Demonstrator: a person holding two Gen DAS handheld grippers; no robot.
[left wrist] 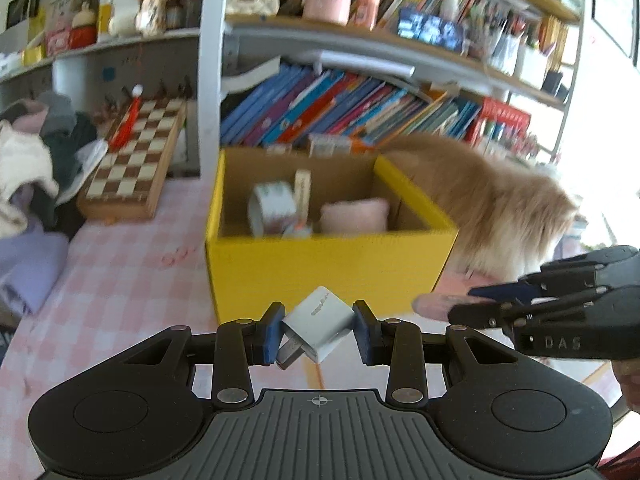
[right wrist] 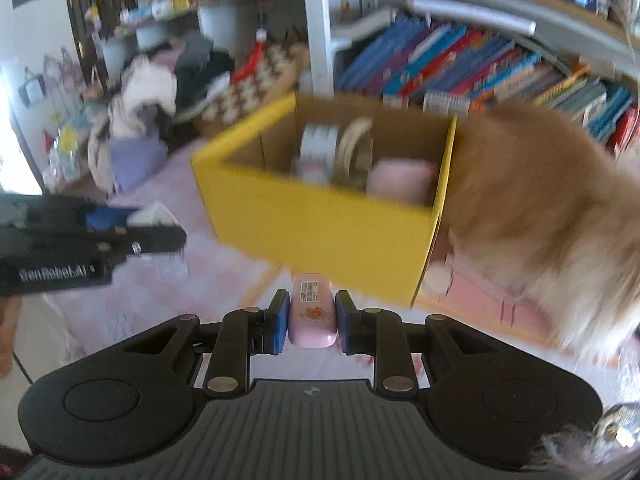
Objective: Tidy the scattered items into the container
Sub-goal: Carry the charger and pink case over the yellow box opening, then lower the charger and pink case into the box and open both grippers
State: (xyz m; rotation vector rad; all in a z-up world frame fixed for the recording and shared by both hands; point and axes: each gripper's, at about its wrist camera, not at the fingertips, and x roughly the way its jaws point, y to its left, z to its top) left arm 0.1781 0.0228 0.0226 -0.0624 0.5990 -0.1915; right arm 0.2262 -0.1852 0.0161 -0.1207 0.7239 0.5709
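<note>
Clamped between the blue pads of the left gripper [left wrist: 319, 330] is a white USB charger plug [left wrist: 319, 322], sitting cocked at an angle with its metal prongs poking down toward the left pad. Its fingers are squeezing it nearly closed. In the right wrist view, the right gripper [right wrist: 313, 317] is pinching a slim pink case [right wrist: 312, 310] with a barcode sticker and a small orange motif, its long axis running straight out along the fingers. Both loads are hanging in front of the near wall of the yellow cardboard box [left wrist: 328, 268], which is lying ahead of and above both sets of fingertips, so each item probably needs carrying up and forward over the rim. Neither hand looks clearly nearer. Inside the box are already sitting a tape roll [left wrist: 270, 206] and a pink pouch [left wrist: 354, 216]. Just beyond the box's right side a fluffy ginger cat [left wrist: 500, 200] is standing.
</note>
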